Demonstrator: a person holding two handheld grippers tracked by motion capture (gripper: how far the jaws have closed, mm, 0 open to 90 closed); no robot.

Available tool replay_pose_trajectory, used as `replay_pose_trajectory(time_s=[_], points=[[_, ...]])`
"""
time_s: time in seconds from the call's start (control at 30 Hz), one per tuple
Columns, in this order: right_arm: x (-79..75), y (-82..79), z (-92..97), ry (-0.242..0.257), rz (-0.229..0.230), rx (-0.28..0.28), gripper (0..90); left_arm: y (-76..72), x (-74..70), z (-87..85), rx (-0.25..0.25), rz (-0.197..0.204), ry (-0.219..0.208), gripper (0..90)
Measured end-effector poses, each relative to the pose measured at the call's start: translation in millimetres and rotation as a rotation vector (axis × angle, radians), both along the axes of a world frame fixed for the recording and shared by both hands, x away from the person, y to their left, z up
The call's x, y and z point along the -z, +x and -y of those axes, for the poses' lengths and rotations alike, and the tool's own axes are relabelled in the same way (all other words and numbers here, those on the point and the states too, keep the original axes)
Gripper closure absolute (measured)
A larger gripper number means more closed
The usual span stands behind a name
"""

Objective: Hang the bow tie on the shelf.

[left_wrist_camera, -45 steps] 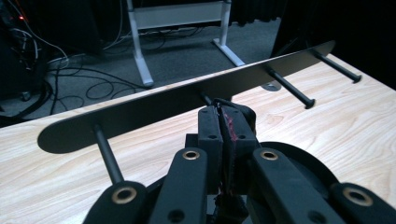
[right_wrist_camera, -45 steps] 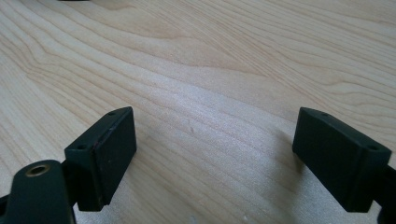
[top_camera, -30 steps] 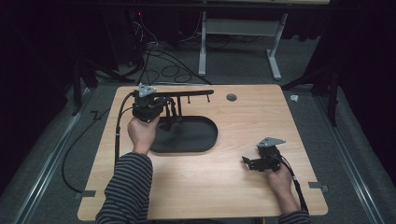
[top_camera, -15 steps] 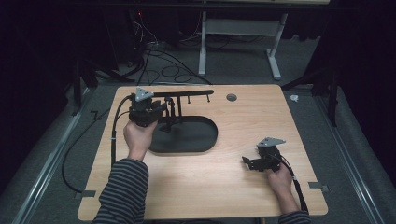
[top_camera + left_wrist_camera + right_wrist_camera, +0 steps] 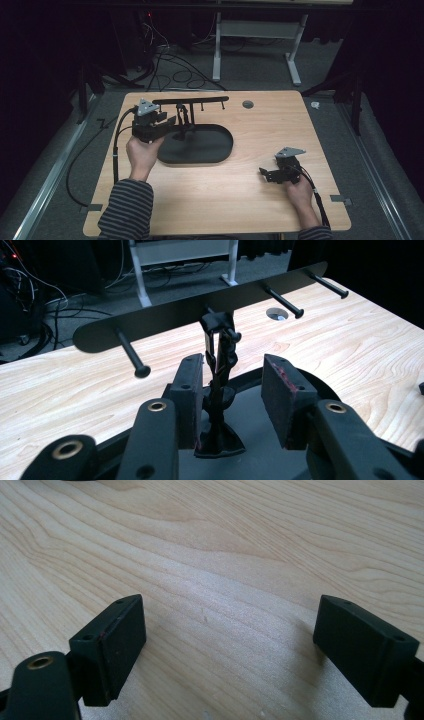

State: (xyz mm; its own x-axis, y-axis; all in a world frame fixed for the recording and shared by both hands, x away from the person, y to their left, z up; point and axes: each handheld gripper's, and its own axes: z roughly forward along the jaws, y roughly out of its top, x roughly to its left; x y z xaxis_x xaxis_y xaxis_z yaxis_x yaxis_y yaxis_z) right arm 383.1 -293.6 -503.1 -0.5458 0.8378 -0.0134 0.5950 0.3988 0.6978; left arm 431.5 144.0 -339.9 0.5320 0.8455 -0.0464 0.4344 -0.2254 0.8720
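Now the left gripper point(image 5: 167, 122) sits at the left end of a black stand point(image 5: 200, 145) on the tabletop point(image 5: 220, 200). Its jaws have just been opening and stand apart on either side of the stand's thin upright post point(image 5: 218, 370); the left pad point(image 5: 191, 395) looks just beside or touching the post, the right pad clear of it. The post rises from the stand's dark oval base point(image 5: 210, 150). Behind it runs a long black bar point(image 5: 200, 310) with 4 pegs point(image 5: 131, 355) sticking out toward the gripper. The right gripper point(image 5: 265, 173) rests well apart near the tabletop's right front, its jaws spread wide over bare wood with nothing between them. A round hole point(image 5: 247, 104) lies in the tabletop beyond the bar's right end.
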Motion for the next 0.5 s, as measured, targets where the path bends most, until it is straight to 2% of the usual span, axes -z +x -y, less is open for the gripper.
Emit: replay_pose_trajectory(time_s=[0.23,0.5], points=[[0.0,0.0,0.0,0.0,0.0,0.0,14.3,-8.6,2.5,-5.8,0.001,-0.002,-0.004,58.6],[0.0,0.0,0.0,0.0,0.0,0.0,14.3,-19.3,7.0,-12.4,-0.005,-0.005,-0.028,54.8]])
